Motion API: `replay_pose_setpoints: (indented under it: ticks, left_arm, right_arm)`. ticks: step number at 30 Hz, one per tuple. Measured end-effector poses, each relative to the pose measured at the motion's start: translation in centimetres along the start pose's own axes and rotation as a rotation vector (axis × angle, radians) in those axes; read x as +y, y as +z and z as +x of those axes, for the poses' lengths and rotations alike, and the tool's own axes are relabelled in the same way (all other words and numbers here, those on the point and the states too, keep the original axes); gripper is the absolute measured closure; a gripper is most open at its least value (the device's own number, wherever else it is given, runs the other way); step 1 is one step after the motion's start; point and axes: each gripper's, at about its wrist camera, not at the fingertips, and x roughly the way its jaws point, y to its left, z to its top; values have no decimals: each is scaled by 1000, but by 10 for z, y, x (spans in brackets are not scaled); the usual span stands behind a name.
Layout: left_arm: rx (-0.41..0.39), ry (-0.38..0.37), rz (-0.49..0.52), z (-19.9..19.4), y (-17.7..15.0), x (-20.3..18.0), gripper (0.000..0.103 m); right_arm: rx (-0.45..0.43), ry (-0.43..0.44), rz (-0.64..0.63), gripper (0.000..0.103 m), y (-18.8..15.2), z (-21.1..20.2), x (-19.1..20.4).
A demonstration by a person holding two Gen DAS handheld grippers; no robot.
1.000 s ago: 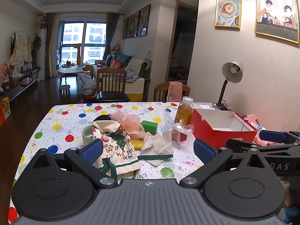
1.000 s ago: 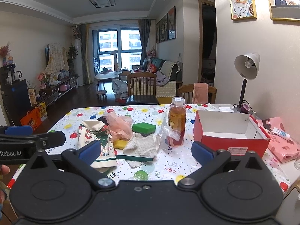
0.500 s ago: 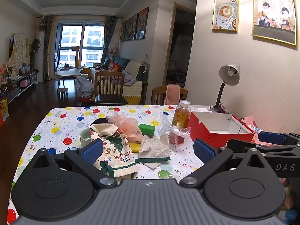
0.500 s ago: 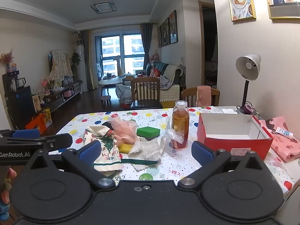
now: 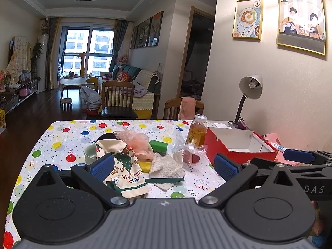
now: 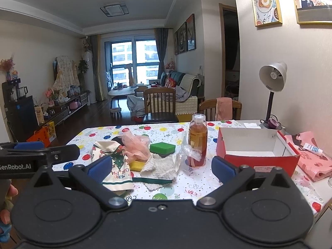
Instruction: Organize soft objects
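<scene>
- Your left gripper (image 5: 164, 167) and right gripper (image 6: 161, 169) both hover at the near table edge, jaws spread wide, holding nothing
- Just beyond them the soft things lie heaped on the balloon-print tablecloth (image 6: 186, 186): a cream Christmas-print cloth (image 5: 126, 176), a grey knitted rag (image 5: 166, 167), a pink mesh puff (image 6: 136, 147), a green sponge (image 6: 162, 148)
- To their right stands an amber plastic bottle (image 6: 197, 139), then an open red cardboard box (image 6: 257, 157)
- Farthest, a white desk lamp (image 6: 271, 78) against the wall
</scene>
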Motion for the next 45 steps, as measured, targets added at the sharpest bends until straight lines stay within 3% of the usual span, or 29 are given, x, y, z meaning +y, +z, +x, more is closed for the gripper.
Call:
replay_pose_setpoints:
  ticks: [15,27,32,40,45]
  left_arm:
    - [26,-5,-12,18,4,4,0]
    - [89,18,-38,52,1,22,0]
    - [118,66,-57,74,-3,36,0]
    - [189,149,-78,126,-10,73,0]
    - [254,185,-98,164,-13,93,0]
  right_arm:
    - [9,-9,-5,2,2,4,-4]
    - [62,20,-43,4,1,48,-1]
    - [95,53,-33,4,0,65,-6]
    - [244,76,-76,8,-24,112,-24]
    - [352,135,-121,8,-51,138,-25]
